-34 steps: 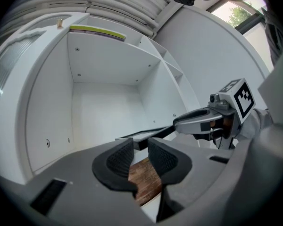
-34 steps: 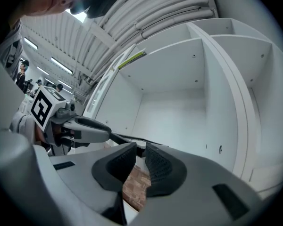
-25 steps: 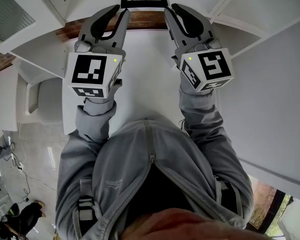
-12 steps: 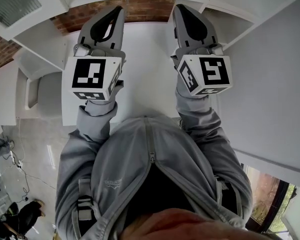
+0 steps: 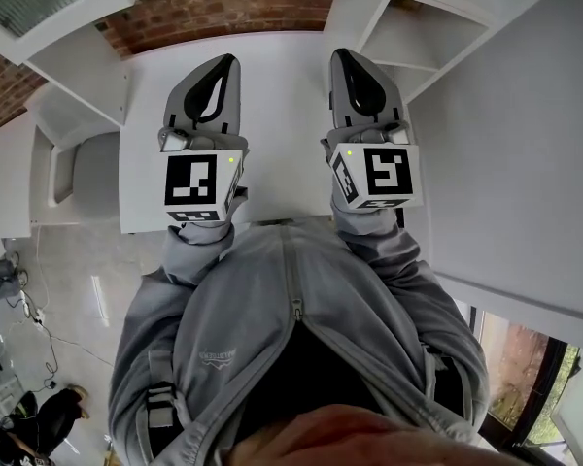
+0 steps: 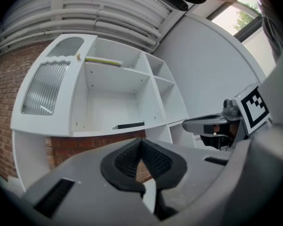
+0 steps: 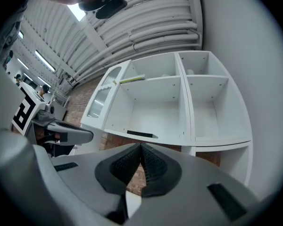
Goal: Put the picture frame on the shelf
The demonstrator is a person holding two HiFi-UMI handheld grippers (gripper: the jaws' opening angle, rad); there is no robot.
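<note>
The black picture frame point(image 6: 130, 125) lies flat on the floor of the big compartment of the white shelf unit point(image 6: 108, 88), showing only as a thin dark strip. It shows the same way in the right gripper view, frame point(image 7: 140, 134), shelf unit point(image 7: 188, 107). My left gripper point(image 5: 233, 61) and right gripper point(image 5: 336, 56) hover side by side over the white counter point(image 5: 277, 105), well short of the shelf. Both are shut with nothing between the pads: left gripper point(image 6: 141, 141), right gripper point(image 7: 140, 146).
A red brick wall point(image 5: 223, 8) runs behind the counter, under the shelf. The shelf has several smaller open compartments point(image 7: 210, 107) to the right and a ribbed glass door point(image 6: 45, 88) at the left. A white wall point(image 5: 525, 144) stands at the right.
Both grippers have drawn back toward my body, away from the frame, and their jaws have closed empty. The frame has slipped out of the top of the head view.
</note>
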